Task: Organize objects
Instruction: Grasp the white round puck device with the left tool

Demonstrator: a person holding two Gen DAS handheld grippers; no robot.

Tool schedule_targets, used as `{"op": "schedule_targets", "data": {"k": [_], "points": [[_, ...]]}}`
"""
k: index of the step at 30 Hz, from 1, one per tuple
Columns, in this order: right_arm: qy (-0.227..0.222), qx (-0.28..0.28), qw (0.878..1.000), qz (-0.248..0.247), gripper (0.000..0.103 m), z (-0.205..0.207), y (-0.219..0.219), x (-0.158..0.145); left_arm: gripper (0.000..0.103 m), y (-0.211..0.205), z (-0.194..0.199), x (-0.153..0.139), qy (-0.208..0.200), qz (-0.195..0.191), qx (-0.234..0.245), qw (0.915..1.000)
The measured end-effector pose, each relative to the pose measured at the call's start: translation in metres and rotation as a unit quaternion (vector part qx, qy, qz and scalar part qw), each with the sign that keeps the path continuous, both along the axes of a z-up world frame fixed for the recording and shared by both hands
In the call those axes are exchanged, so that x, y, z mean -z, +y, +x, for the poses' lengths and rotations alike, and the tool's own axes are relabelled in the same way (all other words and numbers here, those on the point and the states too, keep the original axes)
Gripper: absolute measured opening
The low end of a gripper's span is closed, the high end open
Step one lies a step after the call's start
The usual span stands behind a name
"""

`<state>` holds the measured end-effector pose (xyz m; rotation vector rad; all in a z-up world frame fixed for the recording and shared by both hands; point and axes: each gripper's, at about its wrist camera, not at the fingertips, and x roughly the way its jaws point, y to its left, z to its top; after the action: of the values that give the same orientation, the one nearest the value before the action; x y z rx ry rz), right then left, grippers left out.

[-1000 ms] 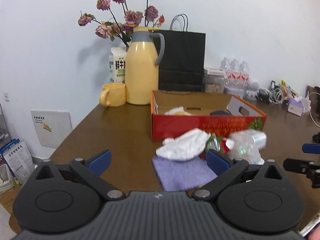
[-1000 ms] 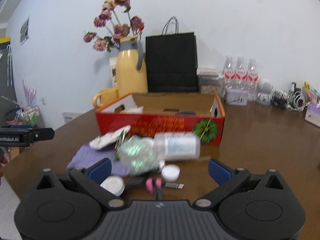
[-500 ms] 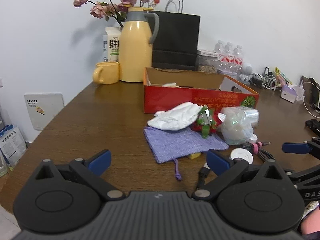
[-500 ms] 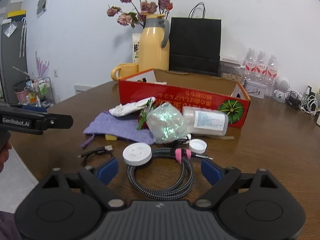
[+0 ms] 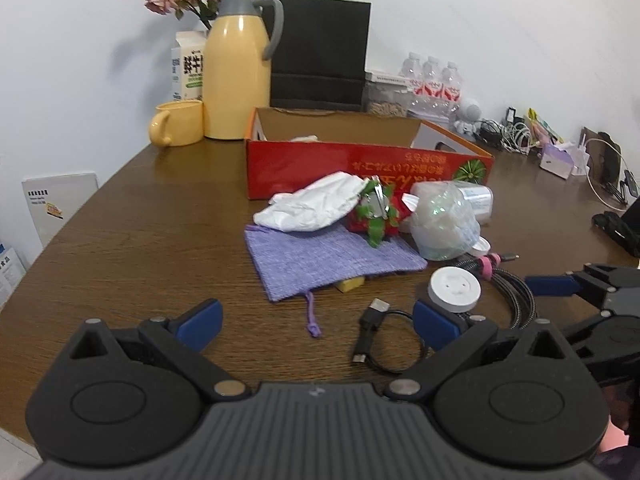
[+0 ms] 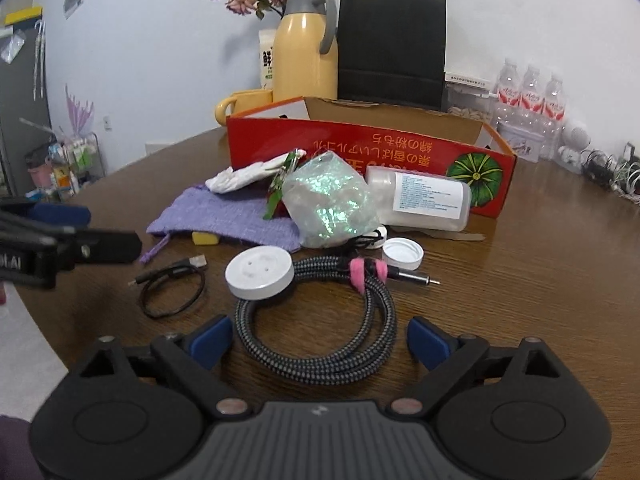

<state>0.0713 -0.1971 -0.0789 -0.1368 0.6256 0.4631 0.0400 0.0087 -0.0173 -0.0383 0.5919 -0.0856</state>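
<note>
A red cardboard box (image 5: 360, 164) stands open on the brown table. In front of it lie a purple pouch (image 5: 320, 260), a crumpled white cloth (image 5: 316, 206), a red-green ornament (image 5: 376, 212), an iridescent wrapper (image 6: 332, 208), a clear bottle (image 6: 424, 200) on its side, a white cap (image 6: 402, 252), a white puck (image 6: 260, 274), a thin black USB cable (image 6: 172, 292) and a braided cable coil (image 6: 320, 374). My left gripper (image 5: 318, 320) is open above the pouch's drawstring, gripping nothing. My right gripper (image 6: 320, 338) is opening over the braided coil, pads clear of it.
A yellow jug (image 5: 238, 68) with dried roses, a yellow mug (image 5: 178, 122), a milk carton and a black paper bag (image 5: 320, 52) stand behind the box. Water bottles (image 5: 432, 80) and tangled chargers line the back right. The table's rounded edge runs along the left.
Both grippers have sunk and tipped down toward the table, so the clutter looks nearer. The puck and cables have come into view. The right jaws narrowed a little, then widened.
</note>
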Motion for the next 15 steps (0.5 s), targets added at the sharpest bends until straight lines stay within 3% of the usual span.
{"op": "schedule_targets", "data": {"k": [2,10,12,15], "points": [[-0.002,-0.007,1.0,0.004,0.087,0.002,-0.001,0.0,0.103,-0.005,0.003,0.001,0.004,0.001,0.008,1.0],[-0.014,-0.059,0.998,0.005,0.086,0.003,-0.001,0.001,0.103,-0.036,0.018,0.005,0.017,0.005,0.07,0.9974],[-0.015,-0.075,0.997,0.005,0.086,0.004,-0.002,0.001,0.099,-0.043,0.022,0.006,0.019,0.0,0.086,0.9961],[-0.015,-0.099,0.995,0.003,0.086,0.007,-0.003,0.0,0.085,-0.051,0.028,0.009,0.028,-0.002,0.096,0.995]]}}
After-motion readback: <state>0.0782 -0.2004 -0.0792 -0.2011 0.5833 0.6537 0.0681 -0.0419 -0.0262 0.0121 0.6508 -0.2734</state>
